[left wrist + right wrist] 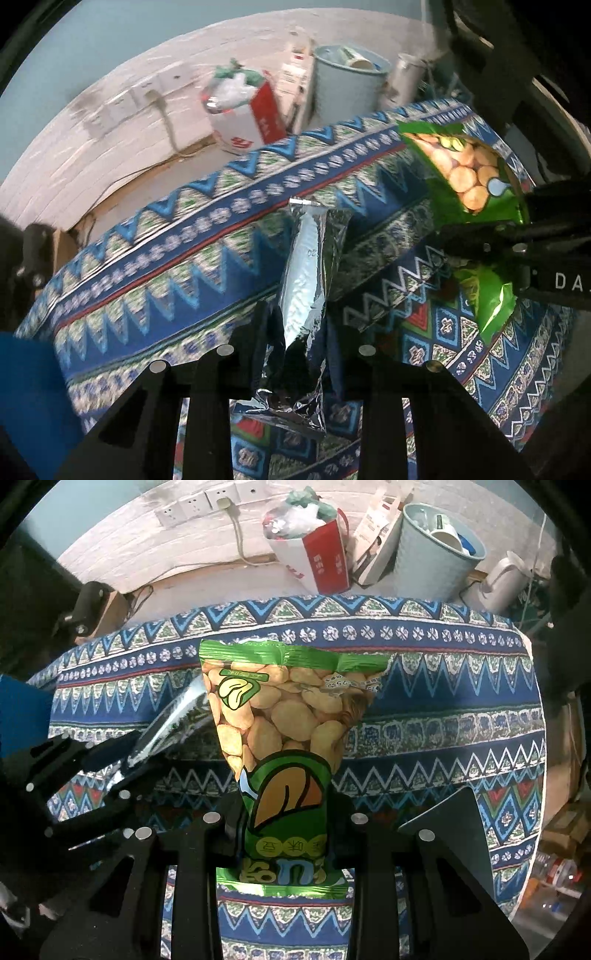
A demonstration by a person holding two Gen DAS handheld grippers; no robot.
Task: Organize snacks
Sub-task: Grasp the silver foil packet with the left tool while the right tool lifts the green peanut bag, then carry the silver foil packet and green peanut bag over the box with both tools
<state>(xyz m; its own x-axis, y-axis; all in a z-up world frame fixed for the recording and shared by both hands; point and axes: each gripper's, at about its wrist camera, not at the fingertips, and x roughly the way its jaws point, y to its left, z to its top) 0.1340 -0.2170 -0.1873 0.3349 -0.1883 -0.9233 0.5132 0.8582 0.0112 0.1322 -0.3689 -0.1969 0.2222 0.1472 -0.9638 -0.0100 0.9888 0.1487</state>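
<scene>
My left gripper [299, 332] is shut on a silver foil snack bag [304, 280] and holds it above the patterned tablecloth [166, 266]. My right gripper [286, 812] is shut on a green bean-snack bag [280, 716], held upright over the cloth. In the left wrist view the green bag [469, 173] and the right gripper [517, 243] are at the right. In the right wrist view the silver bag [173, 716] and the left gripper [110, 768] are at the left, close beside the green bag.
Behind the table stand a red-and-white paper bag full of rubbish [314, 550], a pale blue bin [436, 550] and a white kettle [498, 583]. Wall sockets with a cable [207, 502] are on the brick wall. A grey plate corner [454, 823] lies on the cloth at the right.
</scene>
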